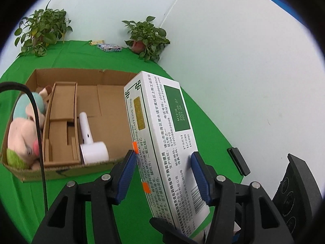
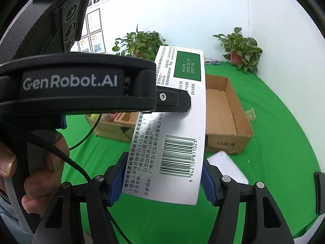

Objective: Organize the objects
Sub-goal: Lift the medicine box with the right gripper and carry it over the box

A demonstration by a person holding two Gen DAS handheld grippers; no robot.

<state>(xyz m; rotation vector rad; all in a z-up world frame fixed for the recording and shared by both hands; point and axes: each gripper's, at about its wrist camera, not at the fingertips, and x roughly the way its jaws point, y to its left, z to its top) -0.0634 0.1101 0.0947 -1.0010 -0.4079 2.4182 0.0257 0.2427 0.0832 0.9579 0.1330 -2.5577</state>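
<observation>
- The green tablecloth [image 1: 182, 111] covers the table up to the pale wall.
- The cardboard box [image 1: 85, 75] sits open on the cloth, split by a cardboard divider [image 1: 61, 122] into compartments.
- The plush toy [image 1: 22, 130], pink with a teal top, lies in the box's left compartment.
- The medicine box [image 1: 162, 134], white with Chinese print, a green date panel and a barcode, is held in the air in front of the cardboard box, tilted.
- The left gripper [image 1: 164, 162] grasps the medicine box about halfway along, its blue pads [image 1: 198, 172] pressed to both sides.
- The right gripper [image 2: 162, 181] grasps the barcode end of the same box.
- The white handheld device [image 1: 89, 142] lies in the box's middle compartment, just beside the divider.
- Two potted plants [image 1: 146, 38] stand at the cloth's far edge.
</observation>
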